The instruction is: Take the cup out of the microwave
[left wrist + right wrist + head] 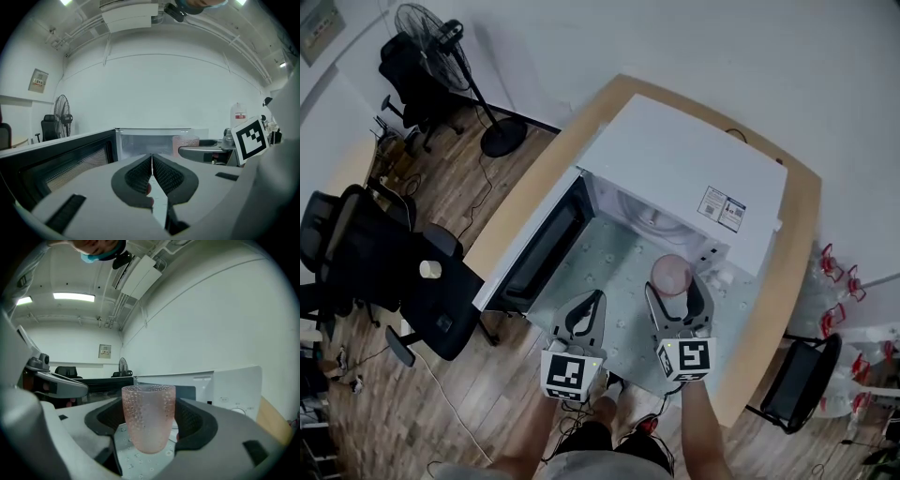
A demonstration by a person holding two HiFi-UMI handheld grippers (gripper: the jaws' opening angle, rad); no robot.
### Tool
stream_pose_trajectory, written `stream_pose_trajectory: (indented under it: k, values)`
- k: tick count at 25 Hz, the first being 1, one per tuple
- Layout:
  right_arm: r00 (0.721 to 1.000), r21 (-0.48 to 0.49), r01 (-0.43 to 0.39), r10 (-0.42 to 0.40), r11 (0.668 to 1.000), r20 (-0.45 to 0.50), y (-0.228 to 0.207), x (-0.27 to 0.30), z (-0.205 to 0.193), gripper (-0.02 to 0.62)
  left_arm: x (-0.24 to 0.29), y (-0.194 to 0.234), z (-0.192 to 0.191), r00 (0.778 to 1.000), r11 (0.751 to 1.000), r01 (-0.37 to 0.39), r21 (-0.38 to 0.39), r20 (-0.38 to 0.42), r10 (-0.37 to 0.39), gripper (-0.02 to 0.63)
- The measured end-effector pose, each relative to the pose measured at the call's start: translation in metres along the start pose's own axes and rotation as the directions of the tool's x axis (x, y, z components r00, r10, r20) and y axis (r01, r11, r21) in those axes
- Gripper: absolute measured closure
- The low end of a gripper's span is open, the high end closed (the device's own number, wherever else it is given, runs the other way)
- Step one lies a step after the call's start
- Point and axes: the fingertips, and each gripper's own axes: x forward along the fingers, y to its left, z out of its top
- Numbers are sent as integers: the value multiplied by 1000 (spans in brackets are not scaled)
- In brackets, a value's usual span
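Observation:
A pink dimpled cup (pixel 672 275) stands upright between the jaws of my right gripper (pixel 678 292), which is shut on it just in front of the white microwave (pixel 694 169). In the right gripper view the cup (pixel 148 418) fills the middle, gripped at both sides, its base above the spotted mat. The microwave door (pixel 546 248) hangs wide open to the left. My left gripper (pixel 589 305) is beside the right one, in front of the open door, shut with nothing in it; its pads (pixel 140 176) meet. From the left gripper view the cup (pixel 185 145) shows to the right.
The microwave sits on a wooden table (pixel 787 281) with a pale spotted mat (pixel 619 272) in front. Black office chairs (pixel 441 291) and a floor fan (pixel 441 37) stand to the left. Several water bottles (pixel 853 281) lie at the right.

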Motion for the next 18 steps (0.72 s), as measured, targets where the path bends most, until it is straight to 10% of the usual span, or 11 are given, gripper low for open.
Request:
stream_pose_trajectory:
  k: [18]
  values:
    - [998, -33, 57, -57, 998, 18, -9, -119, -15, 242, -52, -83, -17, 998, 998, 57, 30, 8, -57, 580]
